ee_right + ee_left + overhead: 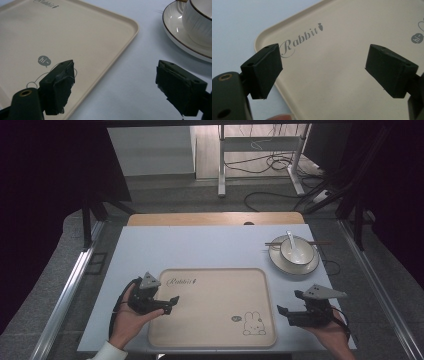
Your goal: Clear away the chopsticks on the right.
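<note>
Plainly the tray [215, 305] lies flat on the desk [200, 247] between the left gripper [172, 301] and right gripper [281, 311], both with jaws spread and holding nothing. It looks light, stiff and smooth, so its raised rim is probably the best hold. Beyond it stand a saucer [295, 263] with cup [297, 251], spoon [292, 243] and chopsticks [320, 242]; past the desk the floor carries cables [265, 162].

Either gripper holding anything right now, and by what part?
Nothing is held. The left gripper is open over the tray; the right gripper is open over the tray's edge.
</note>
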Demonstrator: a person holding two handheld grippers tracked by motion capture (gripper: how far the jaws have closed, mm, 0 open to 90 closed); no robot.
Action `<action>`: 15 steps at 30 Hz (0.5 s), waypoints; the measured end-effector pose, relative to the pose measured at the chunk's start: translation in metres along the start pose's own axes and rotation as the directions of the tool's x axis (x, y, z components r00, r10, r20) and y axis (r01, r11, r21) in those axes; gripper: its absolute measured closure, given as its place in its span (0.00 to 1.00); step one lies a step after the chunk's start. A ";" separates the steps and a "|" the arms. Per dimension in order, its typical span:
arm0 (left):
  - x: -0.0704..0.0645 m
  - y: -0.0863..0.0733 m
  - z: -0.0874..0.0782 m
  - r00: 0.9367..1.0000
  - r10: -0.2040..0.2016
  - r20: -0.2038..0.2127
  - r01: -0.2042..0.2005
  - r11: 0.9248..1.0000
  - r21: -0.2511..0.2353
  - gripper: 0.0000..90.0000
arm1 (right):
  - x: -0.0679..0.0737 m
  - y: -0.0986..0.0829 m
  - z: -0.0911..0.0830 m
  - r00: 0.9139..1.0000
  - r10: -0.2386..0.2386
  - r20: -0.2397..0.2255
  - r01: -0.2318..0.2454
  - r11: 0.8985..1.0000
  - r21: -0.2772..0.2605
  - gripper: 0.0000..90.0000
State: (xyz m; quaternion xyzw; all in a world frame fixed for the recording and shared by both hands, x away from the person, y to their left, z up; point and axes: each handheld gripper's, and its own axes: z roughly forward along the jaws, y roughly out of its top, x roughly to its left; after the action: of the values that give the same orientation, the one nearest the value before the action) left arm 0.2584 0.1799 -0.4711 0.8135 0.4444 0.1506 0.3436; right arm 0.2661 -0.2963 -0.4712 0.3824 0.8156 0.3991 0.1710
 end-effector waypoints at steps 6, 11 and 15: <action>0.000 -0.001 0.001 1.000 -0.008 0.000 0.008 1.000 0.004 0.15 | -0.002 -0.001 0.003 1.000 -0.003 -0.024 0.003 1.000 0.005 0.20; -0.001 -0.004 0.003 1.000 0.014 -0.003 -0.014 1.000 0.007 0.15 | -0.001 0.001 0.006 0.999 -0.022 -0.035 0.023 0.999 0.031 0.23; 0.001 -0.007 0.001 1.000 -0.008 -0.004 0.008 1.000 -0.007 0.15 | 0.004 0.007 0.011 0.998 -0.049 -0.029 0.050 0.998 0.046 0.23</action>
State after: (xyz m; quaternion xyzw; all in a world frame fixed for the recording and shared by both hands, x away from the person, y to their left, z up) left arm 0.2550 0.1824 -0.4769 0.8101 0.4479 0.1527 0.3461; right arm 0.2727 -0.2848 -0.4723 0.3604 0.8363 0.3809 0.1603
